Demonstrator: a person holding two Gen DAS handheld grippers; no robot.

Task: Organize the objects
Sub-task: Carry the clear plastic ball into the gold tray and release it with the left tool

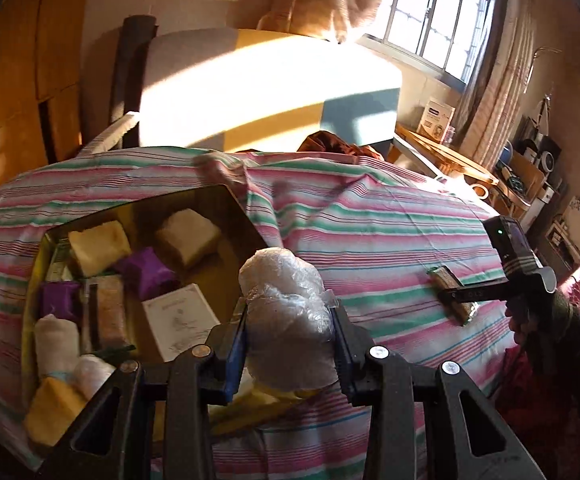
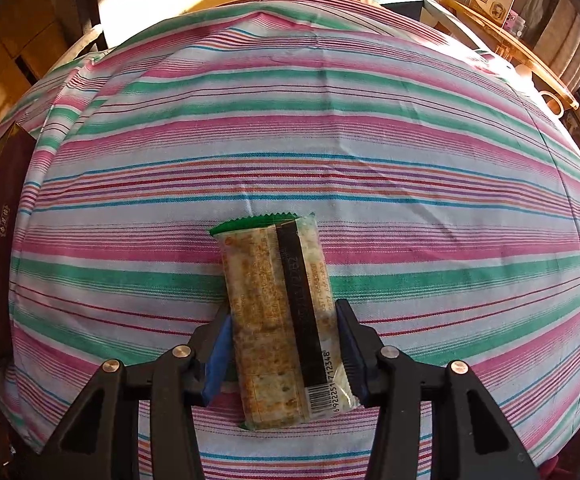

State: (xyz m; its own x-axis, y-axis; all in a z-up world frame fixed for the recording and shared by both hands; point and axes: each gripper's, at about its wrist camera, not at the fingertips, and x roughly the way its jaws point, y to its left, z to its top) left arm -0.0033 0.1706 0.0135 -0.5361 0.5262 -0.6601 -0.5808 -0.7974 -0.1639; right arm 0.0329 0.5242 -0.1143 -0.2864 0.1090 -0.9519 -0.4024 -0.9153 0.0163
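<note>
- Left wrist view: left gripper [image 1: 290,340] is clamped on a crinkled clear plastic bundle [image 1: 286,304], tilted down and held above the near edge of the gold tin [image 1: 246,216] full of wrapped packets, on the striped cloth [image 1: 370,216].
- Right wrist view: right gripper [image 2: 284,348] points steeply down, its pads [image 2: 220,346] hugging a cracker packet [image 2: 278,312] that lies on the striped cloth; pressing or only touching, I cannot tell.

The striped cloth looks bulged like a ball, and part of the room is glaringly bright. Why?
Right wrist view: the fisheye lens bows the cloth's straight stripes; the cracker pack is sharp. Left wrist view: low sun through the window washes out the mattress, and the tin's contents look slightly blurred.
</note>
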